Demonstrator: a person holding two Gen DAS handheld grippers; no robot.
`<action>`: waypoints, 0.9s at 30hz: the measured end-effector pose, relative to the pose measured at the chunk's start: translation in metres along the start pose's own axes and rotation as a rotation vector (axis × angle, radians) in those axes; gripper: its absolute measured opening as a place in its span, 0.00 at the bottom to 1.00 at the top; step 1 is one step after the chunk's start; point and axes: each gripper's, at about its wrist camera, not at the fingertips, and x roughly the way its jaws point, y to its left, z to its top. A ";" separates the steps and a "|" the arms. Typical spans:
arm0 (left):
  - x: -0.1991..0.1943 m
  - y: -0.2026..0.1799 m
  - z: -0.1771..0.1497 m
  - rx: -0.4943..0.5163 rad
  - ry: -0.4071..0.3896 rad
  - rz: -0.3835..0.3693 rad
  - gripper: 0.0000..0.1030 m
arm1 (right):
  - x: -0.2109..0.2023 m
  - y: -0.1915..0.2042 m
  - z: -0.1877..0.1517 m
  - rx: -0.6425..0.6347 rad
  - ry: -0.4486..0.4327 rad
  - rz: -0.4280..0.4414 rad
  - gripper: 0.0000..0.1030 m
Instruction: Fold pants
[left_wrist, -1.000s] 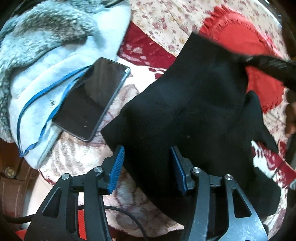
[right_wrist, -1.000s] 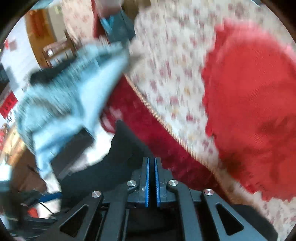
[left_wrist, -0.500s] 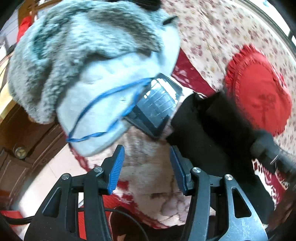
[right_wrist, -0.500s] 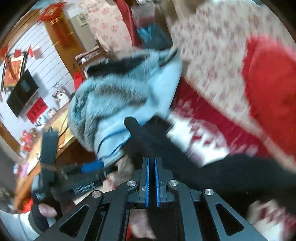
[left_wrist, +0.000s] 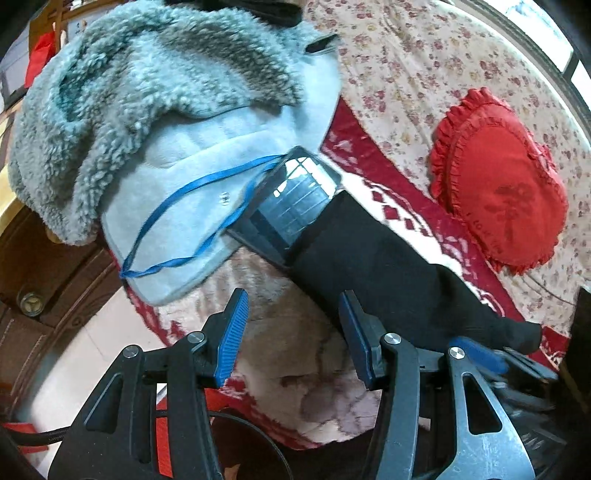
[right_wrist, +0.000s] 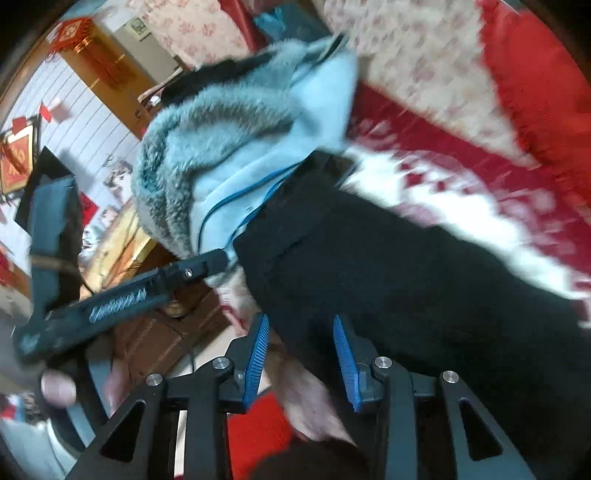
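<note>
The black pants lie as a long folded strip on the red and white blanket, one end resting on a phone. My left gripper hangs open just short of the strip's near edge, nothing between its fingers. In the right wrist view the pants fill the middle. My right gripper is there with its jaws opening; the pants' edge lies between the blue pads, which do not press on it. One of its fingers shows at the strip's right end. The left gripper shows side-on at the left.
A light blue fleece-lined jacket with a blue cord lies at the back left, under the phone. A red heart cushion sits on the floral sheet to the right. A brown wooden cabinet and pale floor are at the left.
The right gripper was shut on the black fabric and carried it over towards the jacket; its jaws now stand apart. The left gripper drew back off the pants, which now lie as a narrow strip.
</note>
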 end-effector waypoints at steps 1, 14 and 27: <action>0.000 -0.004 0.000 0.007 -0.001 -0.007 0.49 | -0.016 -0.008 -0.004 0.006 -0.015 -0.033 0.34; 0.021 -0.106 -0.031 0.225 0.085 -0.099 0.49 | -0.143 -0.154 -0.020 0.278 -0.168 -0.342 0.38; 0.040 -0.134 -0.047 0.277 0.158 -0.087 0.49 | -0.105 -0.166 -0.068 0.201 0.076 -0.295 0.44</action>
